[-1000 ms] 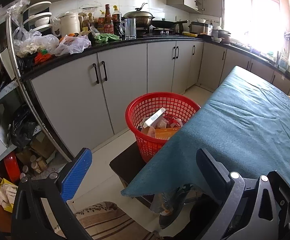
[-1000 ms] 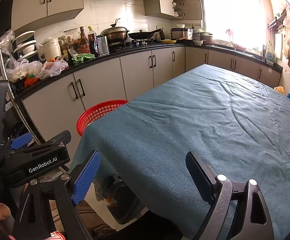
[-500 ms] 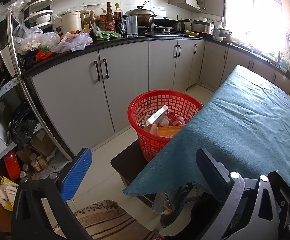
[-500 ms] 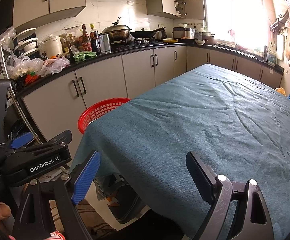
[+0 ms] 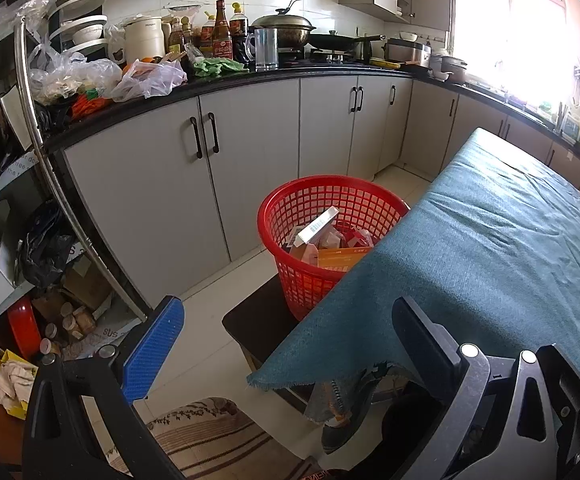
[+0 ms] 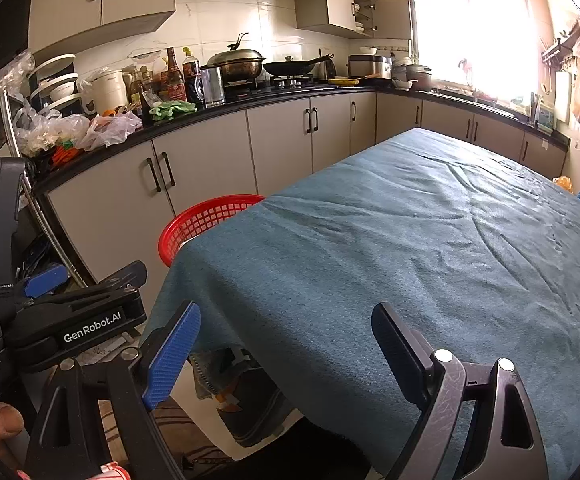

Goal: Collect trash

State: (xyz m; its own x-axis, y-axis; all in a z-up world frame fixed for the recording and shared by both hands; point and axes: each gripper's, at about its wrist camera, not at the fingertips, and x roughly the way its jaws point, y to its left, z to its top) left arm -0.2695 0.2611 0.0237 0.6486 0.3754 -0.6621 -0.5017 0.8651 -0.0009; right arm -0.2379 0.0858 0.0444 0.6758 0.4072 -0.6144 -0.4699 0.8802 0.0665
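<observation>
1. Both your grippers are spread wide and hold nothing: the left gripper (image 5: 285, 344) hangs over the floor near the table corner, and the right gripper (image 6: 285, 340) hovers over the near edge of the cloth (image 6: 410, 260).
2. Over the last second the views barely change. The left view drifts slightly closer to the basket (image 5: 290, 216), so it sits a little larger and more central; the right view is almost steady.
3. The basket stands on a dark stool (image 5: 257, 324), just left of the table, between it and the cabinets (image 5: 249, 152). It already holds trash (image 5: 322, 236): a white box with a barcode, an orange carton and wrappers.
4. The cloth shows no loose trash in either view. Two small bits, orange and blue (image 6: 570, 188), lie at the far right edge; you cannot tell what they are.
5. With empty tools and only drift, collection looks finished or paused, unless those far bits count.
</observation>
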